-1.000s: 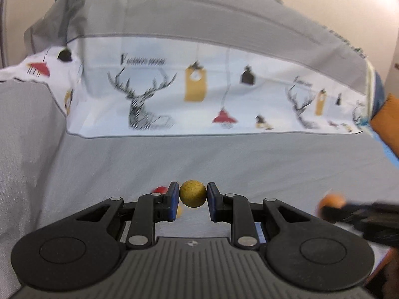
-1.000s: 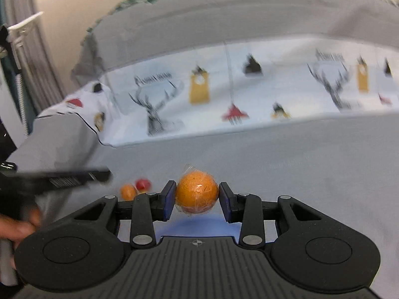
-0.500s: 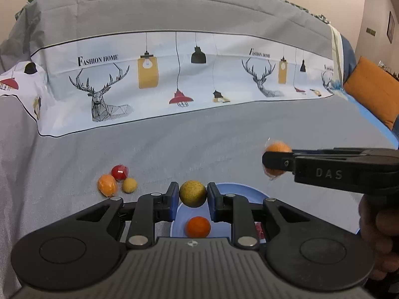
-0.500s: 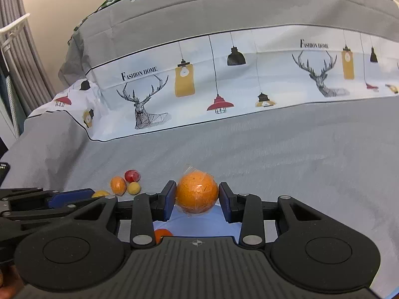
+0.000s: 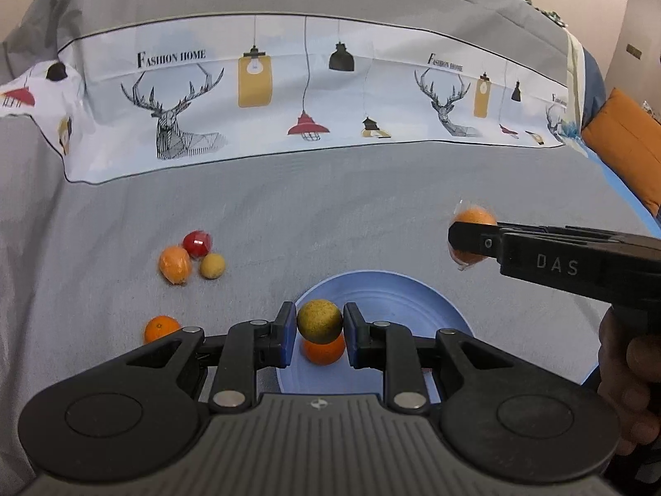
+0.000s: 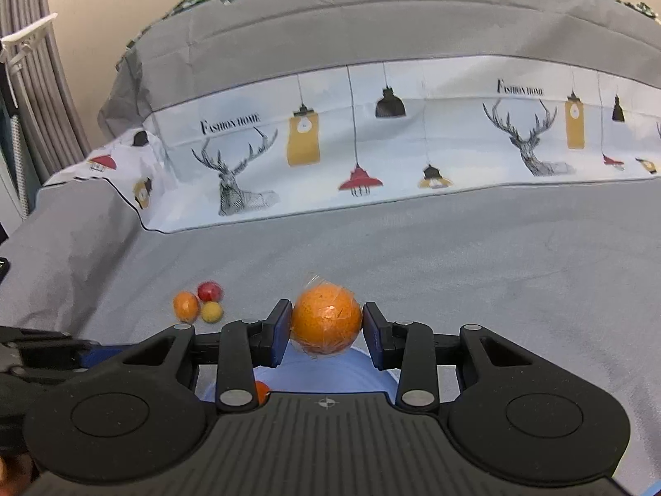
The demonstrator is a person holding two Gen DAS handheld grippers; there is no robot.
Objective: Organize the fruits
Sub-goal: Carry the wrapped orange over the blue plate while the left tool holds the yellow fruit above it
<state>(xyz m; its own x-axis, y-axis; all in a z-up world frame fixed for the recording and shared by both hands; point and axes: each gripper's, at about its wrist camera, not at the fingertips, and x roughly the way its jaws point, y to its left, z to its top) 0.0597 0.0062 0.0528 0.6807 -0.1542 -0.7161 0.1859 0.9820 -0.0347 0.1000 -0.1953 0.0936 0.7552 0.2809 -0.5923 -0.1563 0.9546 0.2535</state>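
Note:
My left gripper (image 5: 320,324) is shut on a small yellow-brown round fruit (image 5: 319,320) and holds it above a blue plate (image 5: 396,301). An orange fruit (image 5: 324,351) lies on the plate under it. My right gripper (image 6: 326,324) is shut on a plastic-wrapped orange (image 6: 326,322) above the plate's far edge (image 6: 330,376); it also shows in the left wrist view (image 5: 473,239). On the grey bedspread to the left lie a wrapped orange (image 5: 174,264), a red fruit (image 5: 197,243), a yellow fruit (image 5: 212,265) and another orange (image 5: 161,328).
The grey bedspread (image 5: 330,215) has a white printed band (image 5: 314,95) across the back. An orange cushion (image 5: 628,149) lies at the far right. Grey curtains (image 6: 37,82) hang at the left in the right wrist view.
Both grippers have tilted down and come over the plate with their fruits still held. The plate and the loose fruits on the left have come into fuller view.

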